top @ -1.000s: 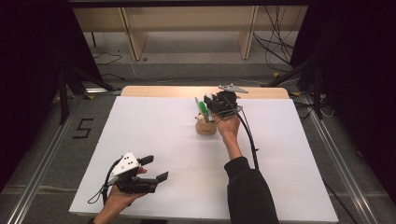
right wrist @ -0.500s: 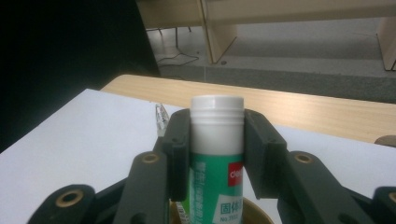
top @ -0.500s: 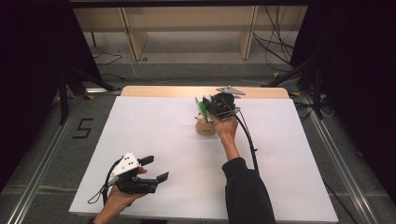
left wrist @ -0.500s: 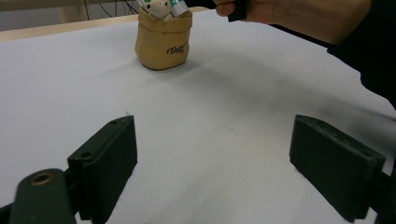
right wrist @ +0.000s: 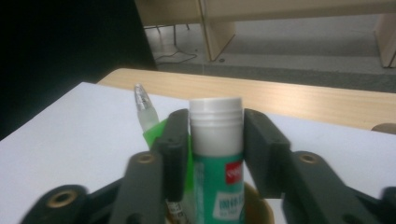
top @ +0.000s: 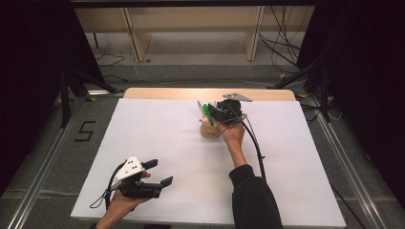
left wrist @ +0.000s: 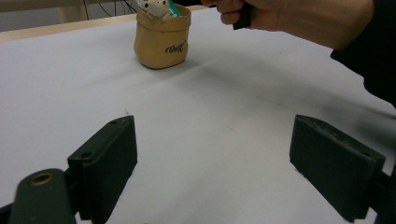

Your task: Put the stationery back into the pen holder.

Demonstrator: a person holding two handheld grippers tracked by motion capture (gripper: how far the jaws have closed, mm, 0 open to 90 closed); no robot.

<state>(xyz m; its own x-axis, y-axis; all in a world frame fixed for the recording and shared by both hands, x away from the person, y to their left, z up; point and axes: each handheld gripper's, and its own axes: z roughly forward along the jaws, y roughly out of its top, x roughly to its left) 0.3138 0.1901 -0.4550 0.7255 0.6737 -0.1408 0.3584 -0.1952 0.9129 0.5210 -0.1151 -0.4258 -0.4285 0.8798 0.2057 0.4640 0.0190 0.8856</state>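
My right hand-held gripper [right wrist: 208, 140] clamps one white-capped green glue stick [right wrist: 217, 158] above one tan pouch [left wrist: 161, 38]. My left hand-held gripper [left wrist: 212, 172] gapes empty over the white tabletop [top: 157, 138]; the pouch's contents stay unclear.

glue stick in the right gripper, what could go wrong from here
1. The right gripper pinches the glue stick near its white cap; it might slip or the cap pop off.
2. The small tan pouch looks light and might tip or lift.
3. The green pen beside the glue stick could snag.

A small pot [top: 210, 130] stands toward the table's [top: 157, 129] far edge. The right gripper [top: 216, 112] is over it, jaws either side of a glue stick [right wrist: 217, 154], apparently in the pot. The left gripper [top: 156, 172] sits at the near left.
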